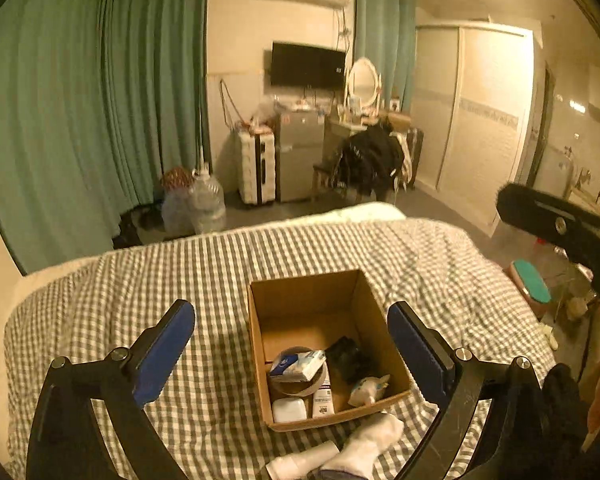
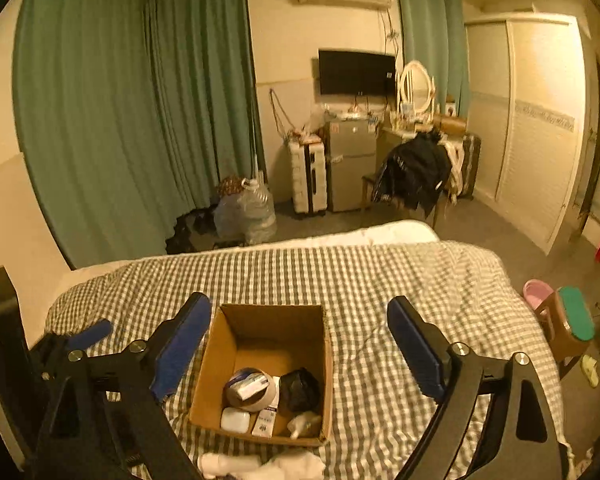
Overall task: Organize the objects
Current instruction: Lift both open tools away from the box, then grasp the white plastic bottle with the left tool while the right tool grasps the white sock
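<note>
An open cardboard box point(image 1: 312, 292) sits on a checked bedspread point(image 1: 120, 300); it also shows in the right wrist view point(image 2: 268, 320). Inside lie a tape roll point(image 1: 296, 390), a tissue pack point(image 1: 298, 364), a white case point(image 1: 290, 410), a small carton point(image 1: 323, 398), a black bundle point(image 1: 350, 358) and a white wad point(image 1: 368, 390). White socks point(image 1: 364, 448) lie on the bed in front of the box. My left gripper point(image 1: 292, 344) is open and empty above the box. My right gripper point(image 2: 300, 344) is open and empty, also over the box.
Beyond the bed's far edge are water jugs point(image 1: 208, 200), a white suitcase point(image 1: 256, 168), a small fridge point(image 1: 298, 156) and a chair with dark clothes point(image 1: 372, 160). A stool with a green top point(image 2: 576, 318) stands right of the bed. Green curtains point(image 1: 80, 120) hang on the left.
</note>
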### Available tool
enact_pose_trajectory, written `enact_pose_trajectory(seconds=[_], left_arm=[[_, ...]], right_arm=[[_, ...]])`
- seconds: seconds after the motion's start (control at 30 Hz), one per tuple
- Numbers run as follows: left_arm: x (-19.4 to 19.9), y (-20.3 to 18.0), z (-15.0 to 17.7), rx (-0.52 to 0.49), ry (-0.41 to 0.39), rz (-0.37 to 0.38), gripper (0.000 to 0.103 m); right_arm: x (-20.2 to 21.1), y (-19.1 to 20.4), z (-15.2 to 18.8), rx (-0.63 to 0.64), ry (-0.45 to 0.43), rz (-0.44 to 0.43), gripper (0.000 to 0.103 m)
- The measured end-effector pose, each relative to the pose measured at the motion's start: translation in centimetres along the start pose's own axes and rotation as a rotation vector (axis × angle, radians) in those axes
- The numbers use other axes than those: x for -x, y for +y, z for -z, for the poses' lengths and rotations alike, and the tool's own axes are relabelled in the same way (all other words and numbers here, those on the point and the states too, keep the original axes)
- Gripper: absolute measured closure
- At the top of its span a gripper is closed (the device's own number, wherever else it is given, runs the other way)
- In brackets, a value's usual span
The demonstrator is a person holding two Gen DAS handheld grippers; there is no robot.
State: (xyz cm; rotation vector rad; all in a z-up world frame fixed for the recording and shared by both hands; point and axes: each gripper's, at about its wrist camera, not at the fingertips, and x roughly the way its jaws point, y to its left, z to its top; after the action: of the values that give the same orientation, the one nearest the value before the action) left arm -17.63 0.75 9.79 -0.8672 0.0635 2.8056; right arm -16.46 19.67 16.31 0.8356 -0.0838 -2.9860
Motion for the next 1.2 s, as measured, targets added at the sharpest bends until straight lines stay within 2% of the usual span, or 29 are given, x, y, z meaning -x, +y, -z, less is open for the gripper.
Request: enact_pose_trajectory(seconds=[0.27,0.5,0.73,1.0,1.2], left_arm=[[7.0,0.6,0.6,0.014,-0.072,-0.018,0.002],[8.8,1.9,3.9,0.055,-0.063,-0.04,0.002],[6.5,2.4,9.5,0.062,-0.005,-0.103,0.002],[-0.8,2.3,16.3,0.049,0.143,-0.147,0.002],[-5.9,1.7,19.7,-0.002,0.261,-0.144,0.002]], right_arm=[[9.5,1.0,1.7,0.038,-0.079,0.035,0.009],[11.9,1.5,5.0,0.043,-0.074,0.04,0.008],[9.1,0.4,10.6,-0.002,0.025,0.034,0.008],[1.8,-1.2,18.2,-0.058,0.188,0.039,0.008],[-3.5,-2.3,21.7,-0.085,0.302,0.039,0.008]])
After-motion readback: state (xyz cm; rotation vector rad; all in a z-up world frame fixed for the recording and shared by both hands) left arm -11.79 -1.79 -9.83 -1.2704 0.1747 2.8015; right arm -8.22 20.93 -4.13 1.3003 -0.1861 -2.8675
